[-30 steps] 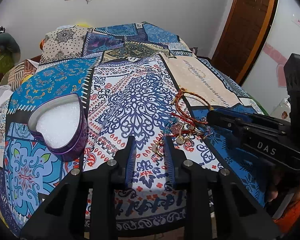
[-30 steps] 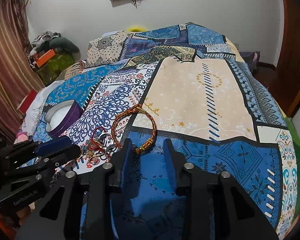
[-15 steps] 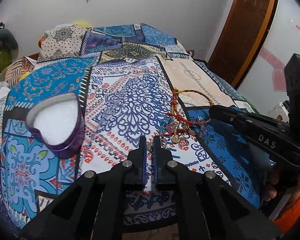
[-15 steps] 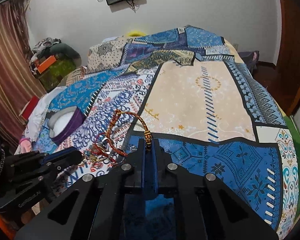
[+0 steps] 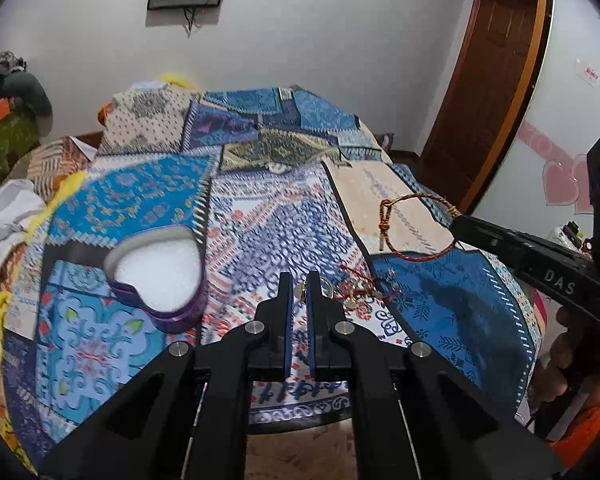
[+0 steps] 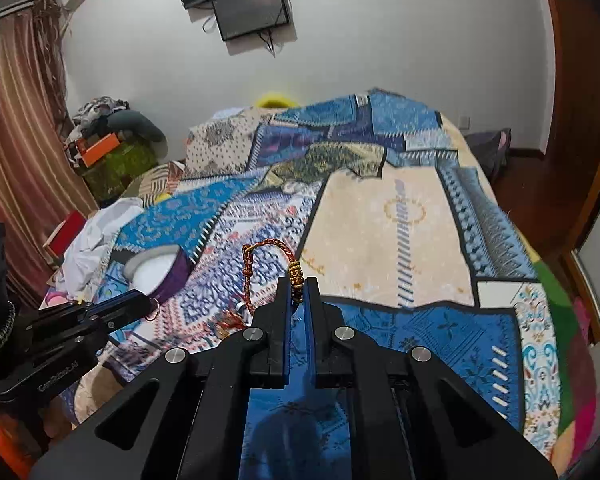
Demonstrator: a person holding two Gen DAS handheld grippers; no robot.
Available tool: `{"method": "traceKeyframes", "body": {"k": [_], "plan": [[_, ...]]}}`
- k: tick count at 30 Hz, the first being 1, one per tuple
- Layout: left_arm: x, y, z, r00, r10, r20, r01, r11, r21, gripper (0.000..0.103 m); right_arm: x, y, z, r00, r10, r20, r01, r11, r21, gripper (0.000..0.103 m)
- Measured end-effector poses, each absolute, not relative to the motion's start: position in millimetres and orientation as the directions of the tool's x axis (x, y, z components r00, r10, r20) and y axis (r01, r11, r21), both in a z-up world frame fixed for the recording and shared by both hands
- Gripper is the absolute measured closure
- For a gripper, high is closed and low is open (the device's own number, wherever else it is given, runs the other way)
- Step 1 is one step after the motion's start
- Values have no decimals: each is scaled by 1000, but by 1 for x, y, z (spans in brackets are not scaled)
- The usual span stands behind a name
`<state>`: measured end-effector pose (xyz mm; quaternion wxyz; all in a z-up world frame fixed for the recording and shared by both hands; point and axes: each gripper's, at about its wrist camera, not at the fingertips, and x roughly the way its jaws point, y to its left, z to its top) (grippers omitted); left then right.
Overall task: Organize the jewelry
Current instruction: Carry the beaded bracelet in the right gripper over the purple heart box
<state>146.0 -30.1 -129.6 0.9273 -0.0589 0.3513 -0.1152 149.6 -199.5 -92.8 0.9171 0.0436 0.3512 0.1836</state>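
Note:
My right gripper (image 6: 298, 284) is shut on a red-and-gold braided bracelet (image 6: 268, 245) at its gold beads and holds it clear of the bedspread. In the left wrist view the bracelet (image 5: 416, 200) hangs as a loop from the right gripper (image 5: 456, 220). My left gripper (image 5: 298, 279) is shut on a small gold ring (image 5: 300, 289). From the right wrist view the ring (image 6: 159, 309) dangles at the left gripper (image 6: 144, 305). A small heap of red-thread jewelry (image 5: 360, 288) lies on the cloth between the two grippers. An open purple heart-shaped box (image 5: 156, 272) with a white lining sits to the left.
All of this is on a bed with a blue patchwork bedspread (image 5: 140, 200). Crumpled white cloth (image 5: 8, 208) lies at its left edge. Piled clothes (image 6: 112, 120) stand by a curtain. A wooden door (image 5: 488, 80) is at the right. A hand (image 5: 572, 344) holds the right gripper.
Both grippers went from open to shut, then rose. The bracelet came up off the bedspread in the right gripper. The ring came up out of the heap in the left.

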Motion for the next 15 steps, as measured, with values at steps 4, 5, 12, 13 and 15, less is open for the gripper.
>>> {"method": "traceKeyframes", "body": {"k": [4,5,12,13,15], "plan": [[140,-20,-114,765,-226,-603,161,974,-161,99,142,-190,-79,704,375,-603,-323,926,197,98],[138,-15,-109,777,-218,-590,154,975,-158,99,141,-186,-76,709,377,-596,-328,924,195,98],[128,16,-90,826,-183,-534,115,981,-158,99,134,-157,-57,720,411,-559,-382,908,175,98],[126,20,-89,830,-178,-529,110,981,-157,99,134,-152,-55,720,419,-554,-393,903,172,98],[124,29,-86,838,-165,-520,97,983,-156,99,135,-142,-53,716,436,-545,-413,894,173,98]]}}
